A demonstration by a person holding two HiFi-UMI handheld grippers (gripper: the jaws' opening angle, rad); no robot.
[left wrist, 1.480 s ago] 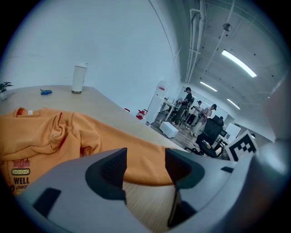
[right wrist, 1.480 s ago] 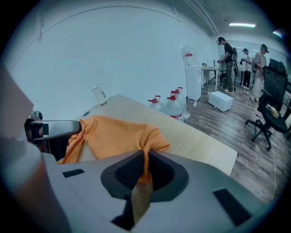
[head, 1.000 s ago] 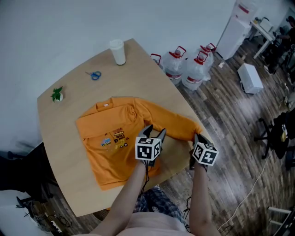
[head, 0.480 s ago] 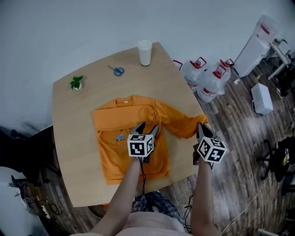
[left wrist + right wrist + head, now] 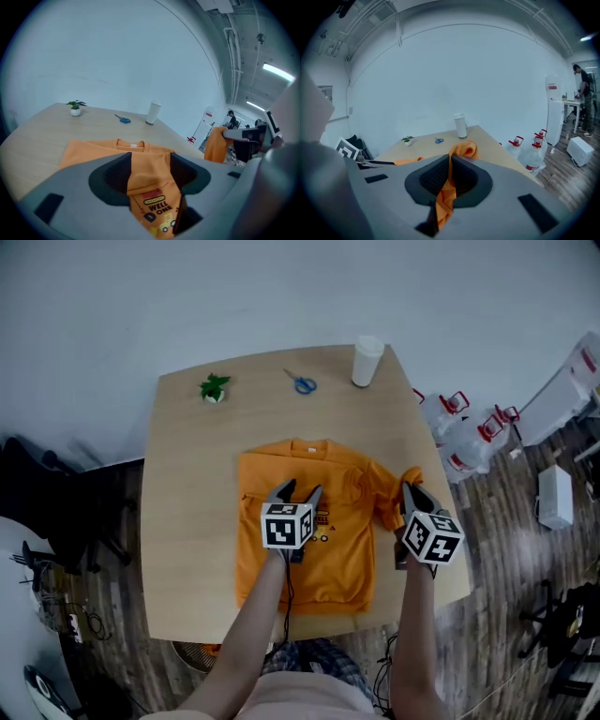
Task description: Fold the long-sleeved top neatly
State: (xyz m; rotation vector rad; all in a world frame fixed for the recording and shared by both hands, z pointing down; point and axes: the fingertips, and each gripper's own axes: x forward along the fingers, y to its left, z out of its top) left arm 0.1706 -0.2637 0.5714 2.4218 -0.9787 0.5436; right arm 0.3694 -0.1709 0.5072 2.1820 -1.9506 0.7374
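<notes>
An orange long-sleeved top [image 5: 323, 554] lies front up on the wooden table [image 5: 187, 521], its printed chest [image 5: 157, 206] showing. My left gripper [image 5: 298, 491] hovers over the chest; its jaws stand apart with nothing pinched, and I see only the flat top below them [image 5: 150, 161]. My right gripper [image 5: 411, 493] is at the top's right side, shut on the end of the right sleeve [image 5: 464, 150]. The sleeve is lifted off the table and hangs from the jaws [image 5: 450, 159]. From the left gripper view, that raised sleeve [image 5: 216, 143] shows at the right.
A white cup [image 5: 367, 362], blue scissors [image 5: 302, 383] and a small potted plant [image 5: 215, 388] stand along the table's far side. Water jugs [image 5: 478, 432] and a white box [image 5: 555, 498] sit on the floor to the right. A dark chair [image 5: 56, 493] is at the left.
Both grippers moved left over the top. The right one carried the sleeve end up from the table's right edge toward the body. The left one came off the sleeve onto the chest.
</notes>
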